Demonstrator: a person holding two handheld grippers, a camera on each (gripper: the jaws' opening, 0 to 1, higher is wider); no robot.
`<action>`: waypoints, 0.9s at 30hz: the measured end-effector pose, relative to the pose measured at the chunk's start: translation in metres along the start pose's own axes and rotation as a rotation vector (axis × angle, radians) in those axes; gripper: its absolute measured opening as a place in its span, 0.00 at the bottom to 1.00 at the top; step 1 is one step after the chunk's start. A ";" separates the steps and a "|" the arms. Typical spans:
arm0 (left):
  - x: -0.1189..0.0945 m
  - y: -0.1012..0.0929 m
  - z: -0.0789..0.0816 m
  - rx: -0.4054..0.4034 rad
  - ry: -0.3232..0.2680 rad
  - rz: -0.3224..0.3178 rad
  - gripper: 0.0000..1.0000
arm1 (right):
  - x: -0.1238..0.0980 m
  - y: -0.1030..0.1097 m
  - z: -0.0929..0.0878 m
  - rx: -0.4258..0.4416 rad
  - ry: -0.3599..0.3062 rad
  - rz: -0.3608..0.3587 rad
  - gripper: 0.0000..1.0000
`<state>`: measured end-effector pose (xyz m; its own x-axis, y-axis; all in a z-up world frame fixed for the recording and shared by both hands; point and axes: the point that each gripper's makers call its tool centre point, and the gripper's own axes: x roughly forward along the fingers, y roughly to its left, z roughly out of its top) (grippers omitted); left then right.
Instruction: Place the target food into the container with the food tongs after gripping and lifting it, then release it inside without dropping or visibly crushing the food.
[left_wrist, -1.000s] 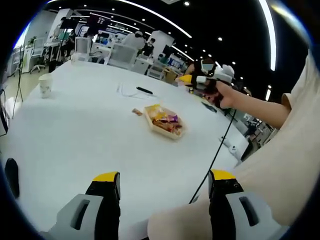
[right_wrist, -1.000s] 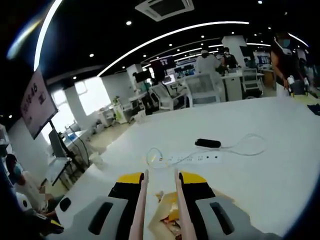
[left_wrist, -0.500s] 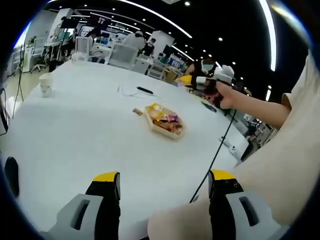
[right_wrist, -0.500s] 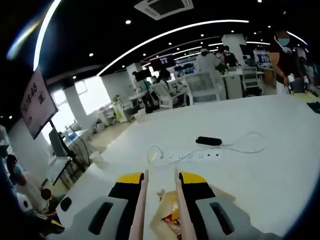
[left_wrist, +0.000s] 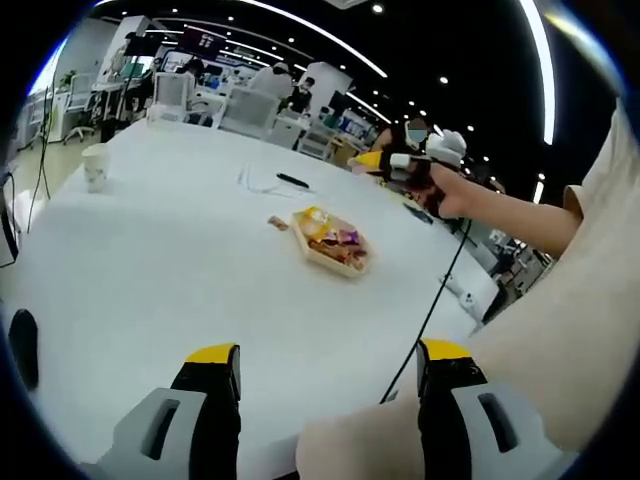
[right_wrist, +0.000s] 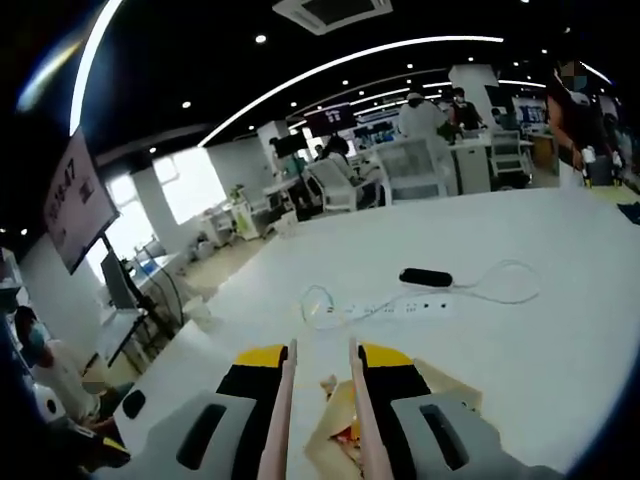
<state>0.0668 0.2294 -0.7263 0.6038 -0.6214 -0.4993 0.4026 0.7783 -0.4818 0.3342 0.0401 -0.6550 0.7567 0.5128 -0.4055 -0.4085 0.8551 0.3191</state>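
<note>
In the right gripper view, the right gripper (right_wrist: 318, 375) clasped a pair of pale food tongs (right_wrist: 356, 420), whose two arms ran up between its yellow-tipped jaws with a gap left between them. Just beyond the tong tips lay the container (right_wrist: 432, 385), a shallow paper tray with colourful food in it, on the white table (right_wrist: 560, 330). A small piece of food (right_wrist: 326, 381) sat on the table just beside the container. Farther from the container lay a white power strip (right_wrist: 395, 311) and a black object (right_wrist: 425, 277).

In the left gripper view, the left gripper (left_wrist: 326, 365) hung spread wide over the table, grasping nothing, well short of the container (left_wrist: 330, 244). A paper cup (left_wrist: 95, 166) stood far left of the container.
</note>
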 end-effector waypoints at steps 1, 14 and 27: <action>0.000 0.000 0.000 0.000 0.000 0.000 0.71 | 0.000 0.001 0.000 -0.001 0.003 0.002 0.27; 0.001 0.003 0.002 -0.009 0.000 0.001 0.71 | 0.011 0.004 -0.006 -0.034 0.044 0.015 0.27; 0.002 0.008 0.000 -0.023 -0.003 0.005 0.71 | 0.024 0.013 -0.019 -0.089 0.104 0.031 0.27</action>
<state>0.0711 0.2340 -0.7310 0.6082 -0.6168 -0.4997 0.3835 0.7795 -0.4954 0.3374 0.0648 -0.6769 0.6878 0.5401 -0.4850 -0.4782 0.8398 0.2571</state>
